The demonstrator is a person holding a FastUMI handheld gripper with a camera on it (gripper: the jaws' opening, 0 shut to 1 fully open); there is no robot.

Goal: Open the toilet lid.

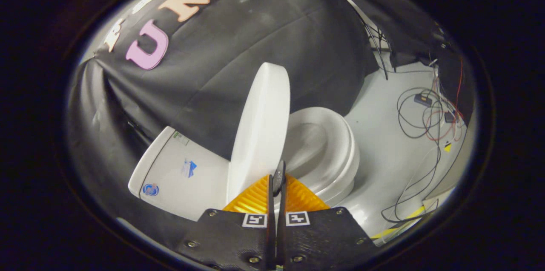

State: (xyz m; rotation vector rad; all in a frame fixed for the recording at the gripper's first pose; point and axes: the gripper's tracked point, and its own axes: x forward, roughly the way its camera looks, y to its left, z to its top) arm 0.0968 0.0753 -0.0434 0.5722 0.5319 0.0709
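Currently, the scene is being viewed along the gripper (pixel 277 182), and items are being listed from left to right. The white toilet tank (pixel 179 173) is being shown furthest left, set against the black booth wall (pixel 238 41). Just beside it, the toilet lid (pixel 260 128) is being held raised, standing close to upright above the hinge end of the bowl. The orange fingers (pixel 255 198) are being kept pressed together with no gap visible between them, and nothing is being gripped; their tips are being positioned at the lower edge of the lid, though contact cannot be confirmed. To the right of the lid, the seat (pixel 325 152) is being left exposed and lying flat. Further right, loose cables (pixel 419 124) are being seen on the pale floor (pixel 383 152).
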